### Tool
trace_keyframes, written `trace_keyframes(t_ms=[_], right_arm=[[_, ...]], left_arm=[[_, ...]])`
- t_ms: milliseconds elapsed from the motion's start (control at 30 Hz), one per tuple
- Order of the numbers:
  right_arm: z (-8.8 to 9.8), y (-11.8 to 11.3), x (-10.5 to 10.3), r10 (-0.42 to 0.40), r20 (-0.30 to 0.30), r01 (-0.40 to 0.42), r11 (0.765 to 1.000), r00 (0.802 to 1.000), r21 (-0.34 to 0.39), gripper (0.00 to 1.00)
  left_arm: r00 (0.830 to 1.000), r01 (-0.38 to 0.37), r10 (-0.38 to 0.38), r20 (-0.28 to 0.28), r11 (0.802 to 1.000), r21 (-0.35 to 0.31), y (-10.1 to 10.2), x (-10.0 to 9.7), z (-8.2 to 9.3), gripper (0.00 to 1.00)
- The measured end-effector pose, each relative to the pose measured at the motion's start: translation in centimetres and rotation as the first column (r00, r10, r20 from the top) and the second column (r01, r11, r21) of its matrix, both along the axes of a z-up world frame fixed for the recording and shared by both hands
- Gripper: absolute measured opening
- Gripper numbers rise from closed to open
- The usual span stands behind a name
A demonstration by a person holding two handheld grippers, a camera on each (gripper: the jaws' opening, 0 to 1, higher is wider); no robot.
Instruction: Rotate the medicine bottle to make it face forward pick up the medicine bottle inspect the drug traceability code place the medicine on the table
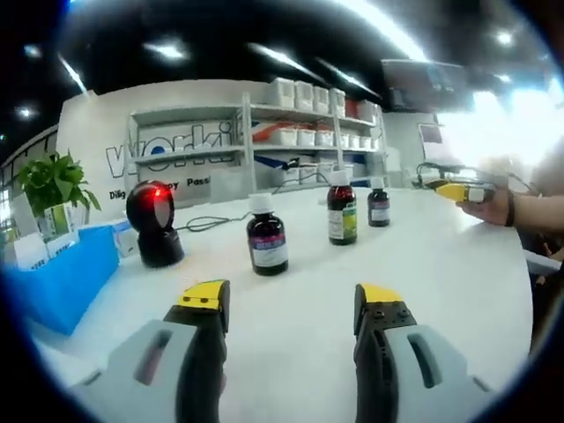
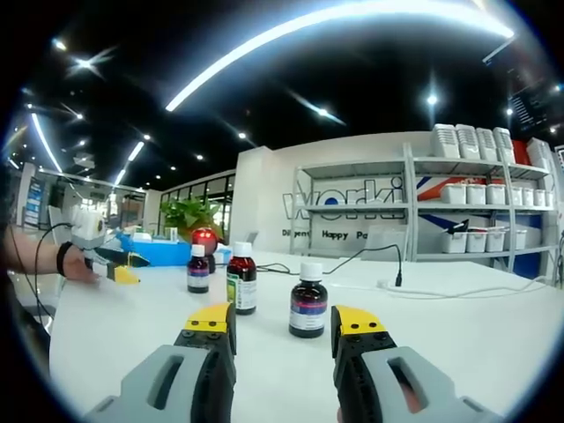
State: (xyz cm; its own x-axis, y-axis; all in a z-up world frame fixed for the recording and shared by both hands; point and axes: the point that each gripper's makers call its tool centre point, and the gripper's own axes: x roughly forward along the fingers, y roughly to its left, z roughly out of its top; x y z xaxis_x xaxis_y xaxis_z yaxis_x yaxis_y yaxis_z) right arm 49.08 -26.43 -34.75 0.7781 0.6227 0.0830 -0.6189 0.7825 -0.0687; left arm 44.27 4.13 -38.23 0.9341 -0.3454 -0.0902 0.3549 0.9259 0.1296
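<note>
**benchwatcher:** Which step is this reckoned to be? Nothing has been picked up, as far as can be told. In the left gripper view the left gripper [image 1: 292,304] is held low at 6 o'clock, jaws spread wide with only bare white table [image 1: 423,264] between them. Same story in the right gripper view: the right gripper [image 2: 280,322] is parted wide and nothing is held.

**pillcounter:** The very start, probably. The rotate step doesn't look begun. Three brown bottles with white caps are stood on the table. In the left gripper view the nearest medicine bottle [image 1: 266,235] is seen just above the jaws toward 12 o'clock, with a taller bottle [image 1: 342,208] at about 1 o'clock and a small bottle [image 1: 378,202] beyond it. A black scanner [image 1: 152,221] with a red light is parked at 10 o'clock, near a blue tray [image 1: 62,282].

**benchwatcher:** And the orientation?

**pillcounter:** Long axis upright, cap up, base flat on the table. In the right gripper view that bottle [image 2: 308,300] sits just past the jaw tips, at 12 o'clock. A label is shown to both cameras, but which face is the front can't be read at this size.

**benchwatcher:** So next?

**pillcounter:** One gripper would need to be brought forward around the body, closed gently, and the bottle twisted about its upright axis without being tipped.
</note>
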Motion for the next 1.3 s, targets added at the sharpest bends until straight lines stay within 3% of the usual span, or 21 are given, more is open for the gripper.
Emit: trace_keyframes(t_ms=[267,467,700,900,1300], right_arm=[[-0.1,0.1,0.0,0.004,-0.001,-0.004,1.0,1.0,-0.006,0.38],[-0.1,0.0,0.0,0.001,-0.003,-0.001,1.0,1.0,-0.003,0.38],[-0.2,0.1,0.0,0.001,-0.004,-0.001,1.0,1.0,-0.011,0.38],[-0.1,0.0,0.0,0.001,-0.005,-0.001,1.0,1.0,-0.005,0.38],[-0.1,0.1,-0.1,0.005,-0.004,-0.005,1.0,1.0,-0.004,0.37]], left_arm=[[0.993,0.05,-0.045,0.112,0.998,-0.037,-0.4,-0.9,2.0,0.41],[0.989,0.049,-0.048,0.14,0.999,-0.008,-0.5,-1.2,2.4,0.48],[0.988,0.024,-0.012,0.153,0.997,-0.078,0.1,-1.3,3.1,0.49],[0.986,0.032,-0.017,0.167,0.995,-0.09,-0.3,-1.4,3.5,0.51],[0.99,0.012,-0.002,0.14,0.997,-0.071,0.2,-1.1,2.8,0.5]])
